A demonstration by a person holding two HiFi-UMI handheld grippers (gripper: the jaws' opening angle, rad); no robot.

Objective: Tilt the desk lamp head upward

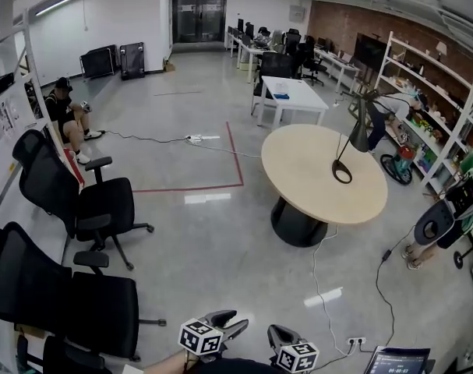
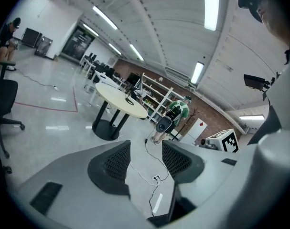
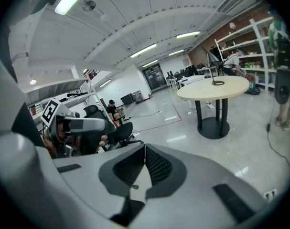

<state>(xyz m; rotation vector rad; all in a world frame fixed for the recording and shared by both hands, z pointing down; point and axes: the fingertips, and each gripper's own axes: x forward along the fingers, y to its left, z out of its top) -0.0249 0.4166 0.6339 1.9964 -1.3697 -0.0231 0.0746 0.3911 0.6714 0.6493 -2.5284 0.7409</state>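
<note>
Work on the lamp has not yet begun: the desk lamp stands on the far side of a round, pale-topped bench, well apart from the person holding the two grippers at the bottom edge of the head view. Its ring-shaped base rests on the bench top and its dark head appears to hang downward, though it is too small here to read the angle with any certainty. The left gripper is held low with its fingers spread apart and nothing between them but open floor and a trailing cable. The right gripper has its fingers pressed together on nothing. Black office chairs line the left side of the room, and shelving runs along the brick wall behind the bench. Judged from this, the whole job lies ahead: crossing the floor to the bench, taking hold of the lamp head, and swinging it upward, likely with the base steadied.
</note>
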